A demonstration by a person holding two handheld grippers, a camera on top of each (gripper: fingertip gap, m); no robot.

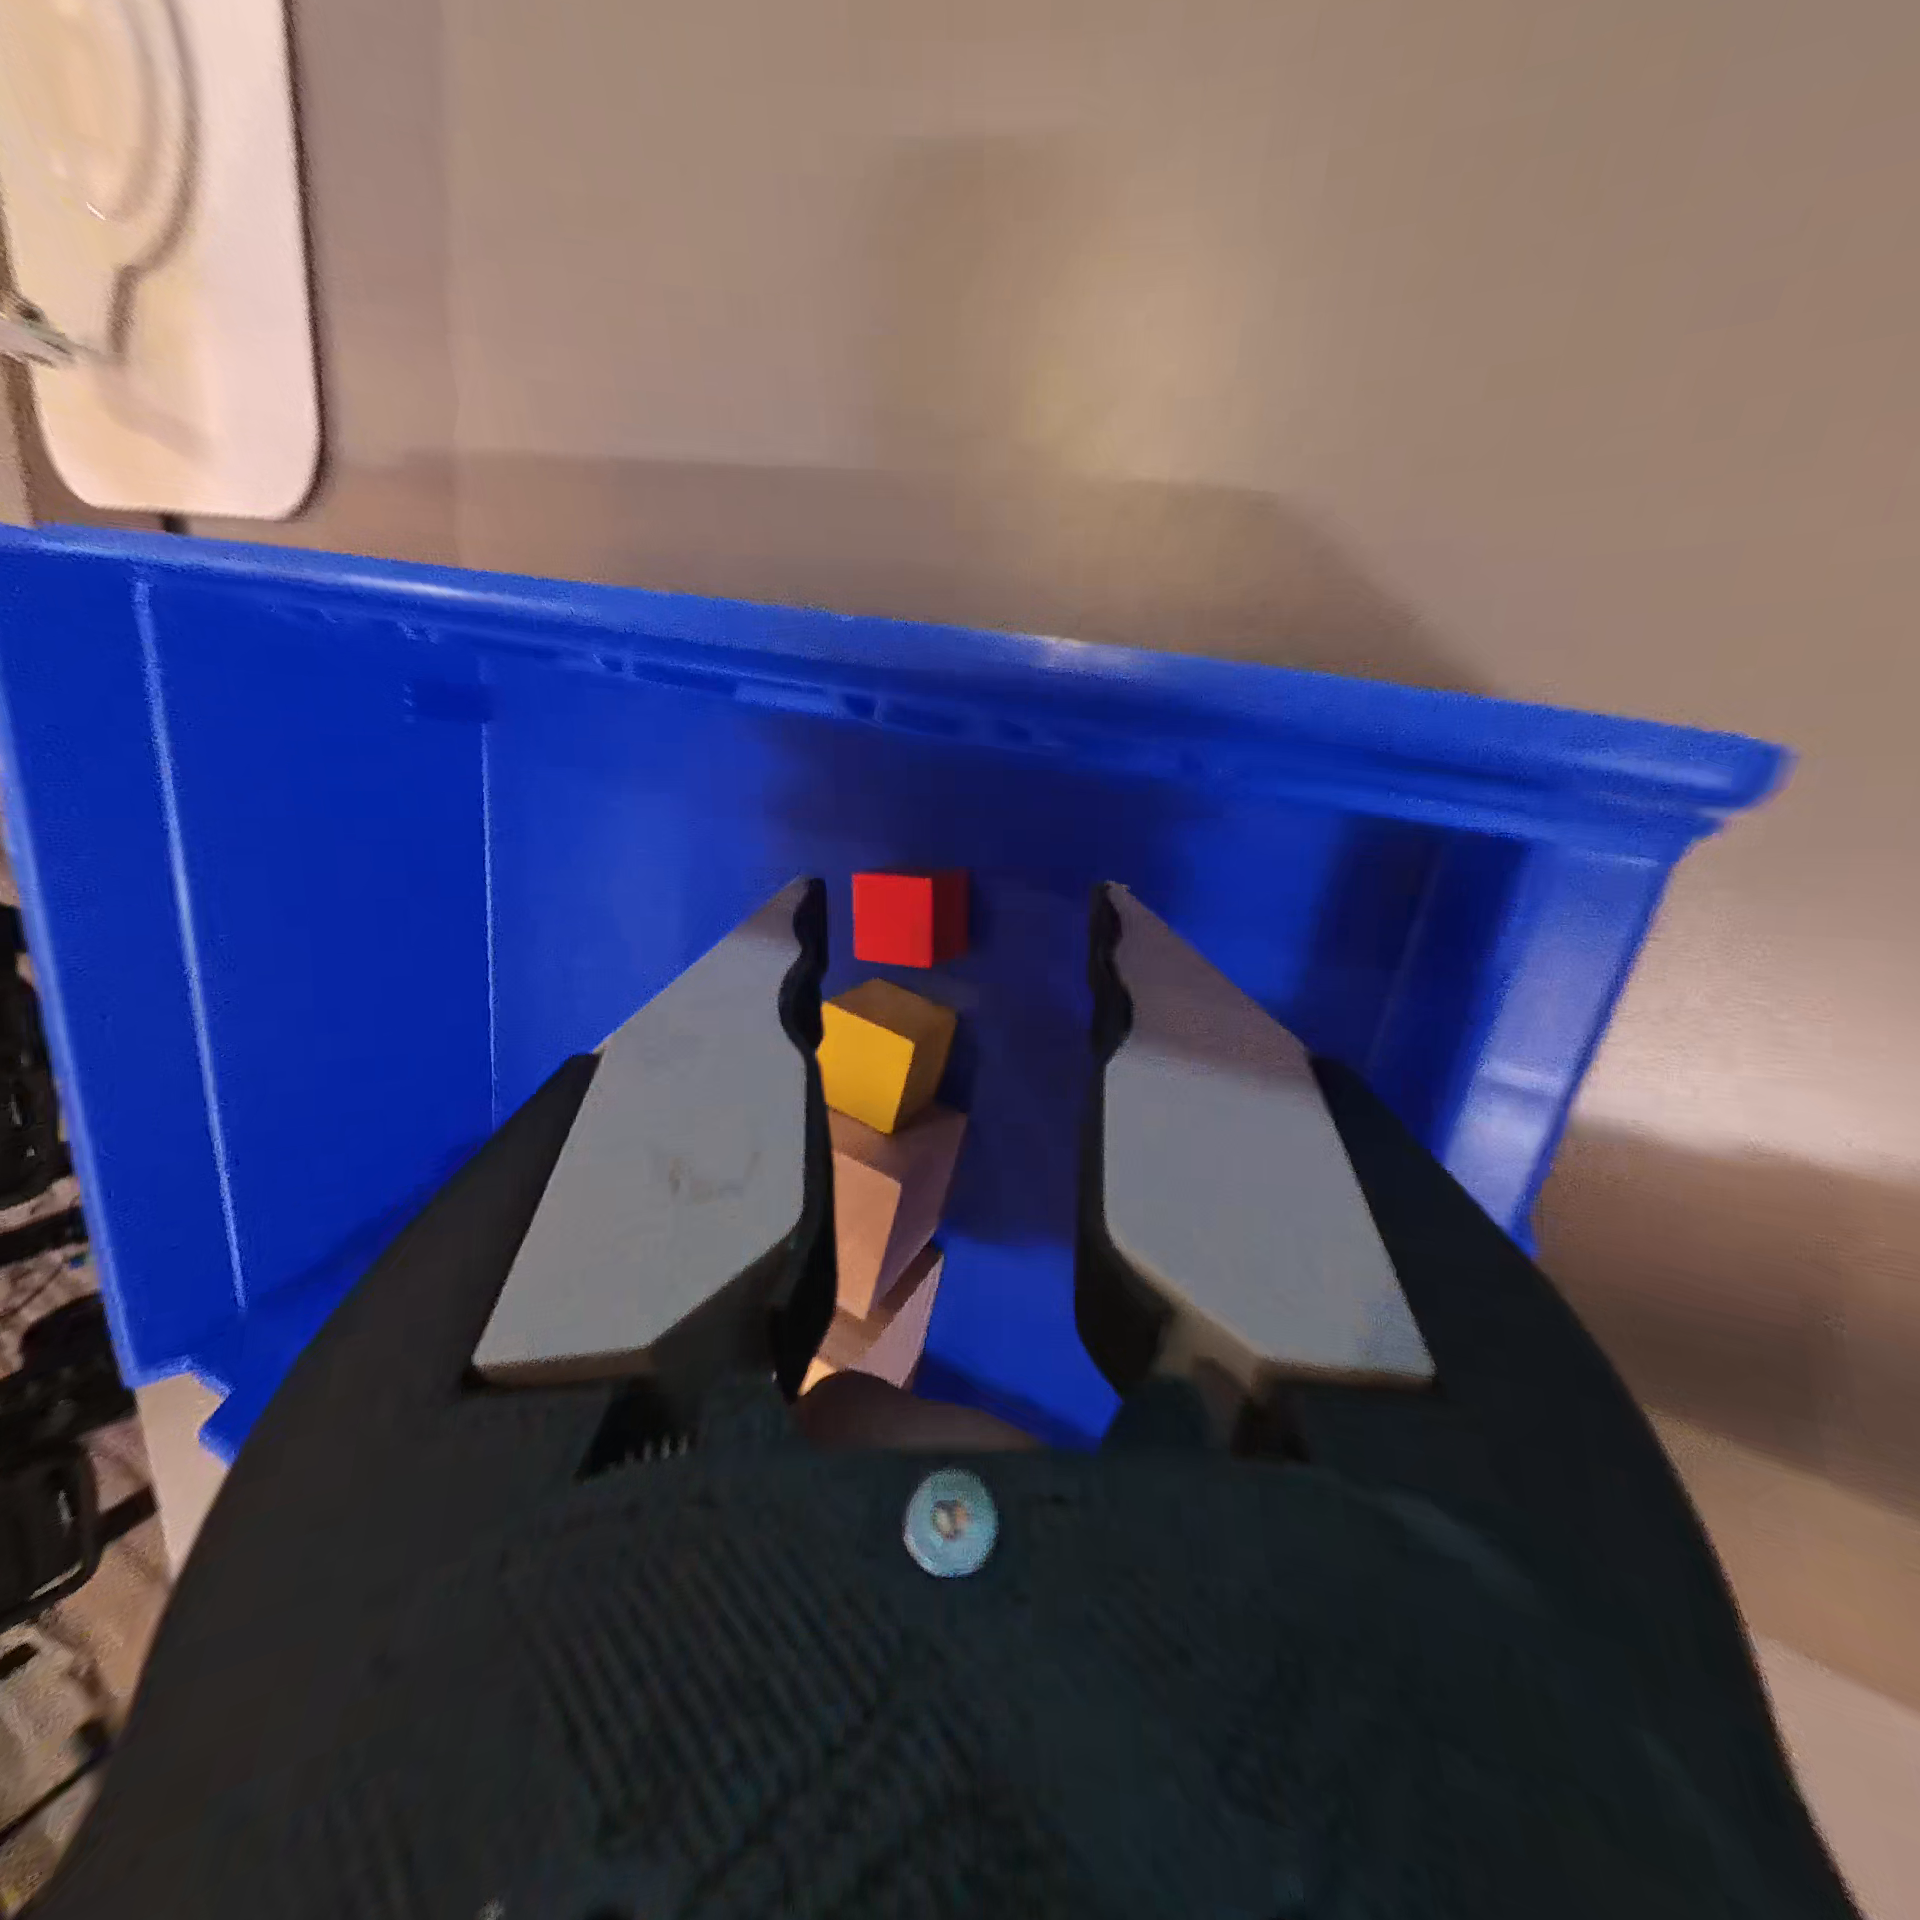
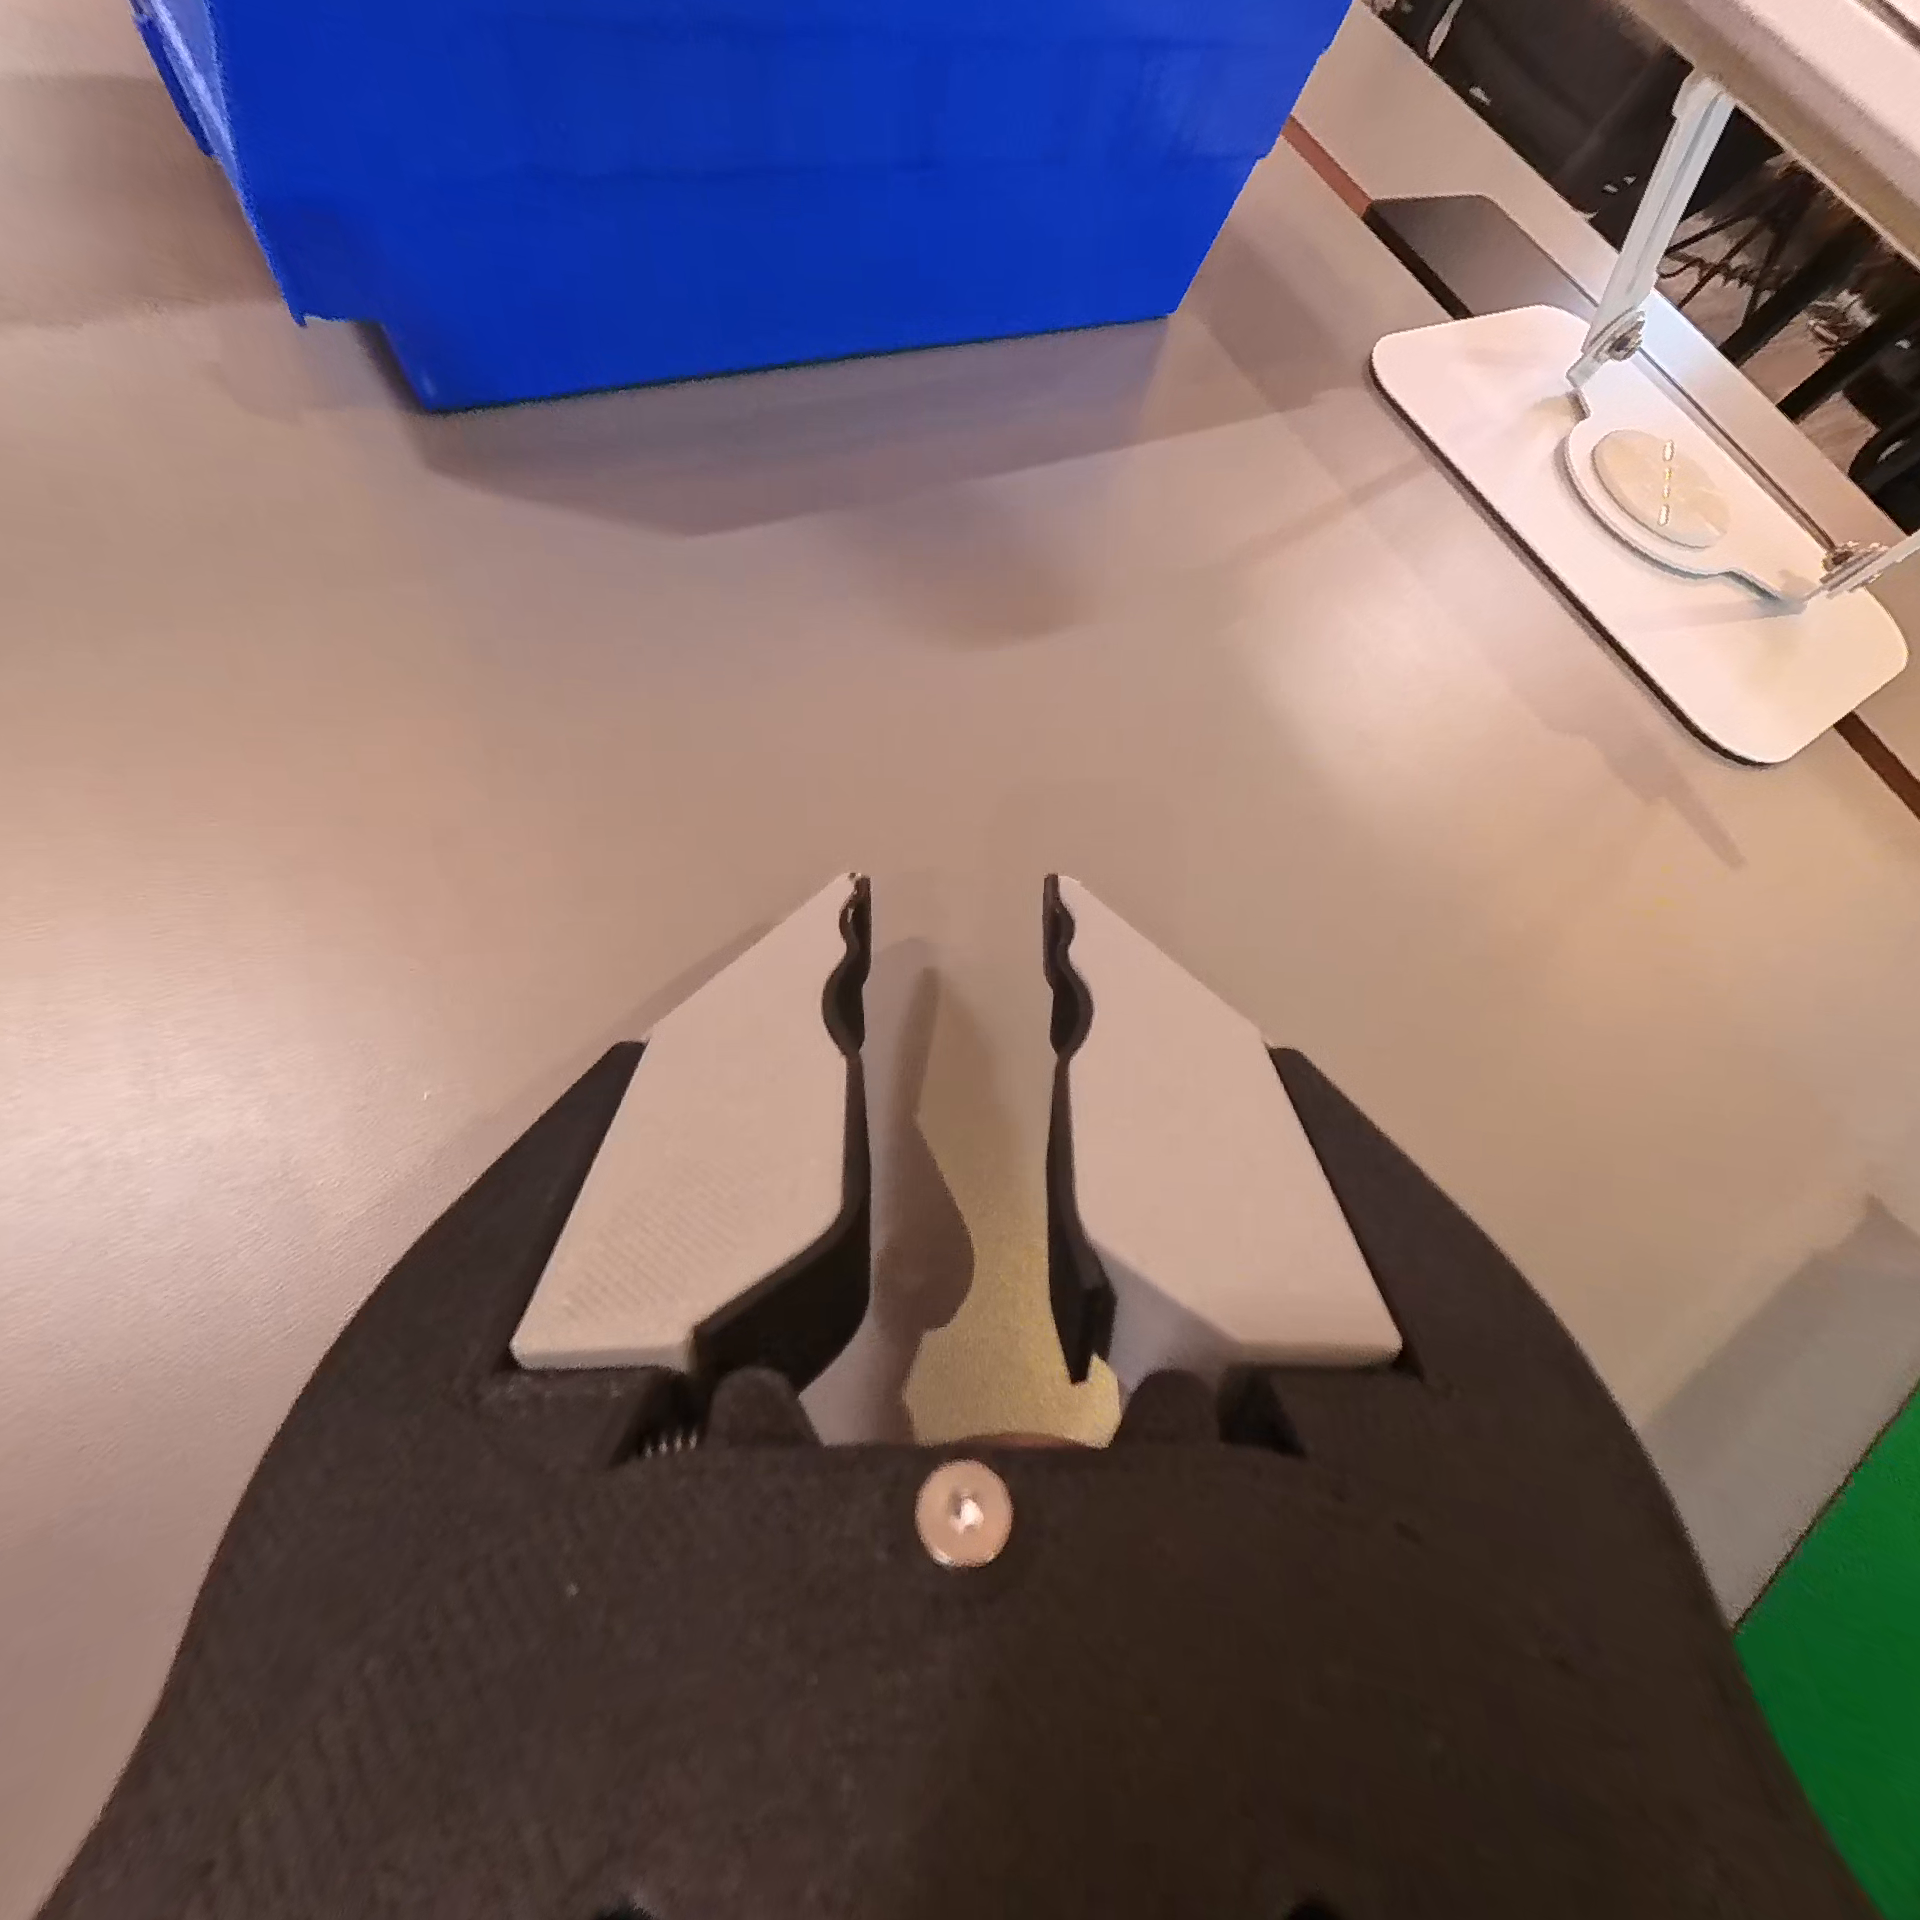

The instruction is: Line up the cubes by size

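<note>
In the left wrist view, my left gripper (image 1: 956, 894) is open and reaches into a blue bin (image 1: 1143, 727). A small red cube (image 1: 906, 918) lies near the bin's far wall, between the fingertips. A yellow cube (image 1: 881, 1051) sits nearer, beside the left finger. Plain wooden cubes (image 1: 883, 1216) lie closer still, partly hidden by the gripper body. In the right wrist view, my right gripper (image 2: 956, 894) is open and empty above the bare grey table (image 2: 520, 727), apart from the blue bin (image 2: 727, 187) at the top.
A white stand base with a metal arm (image 2: 1642, 540) sits at the table's right edge, and also shows in the left wrist view (image 1: 177, 312). A green patch (image 2: 1849, 1621) lies beyond the table edge at lower right. Dark cables (image 1: 42, 1351) lie left of the bin.
</note>
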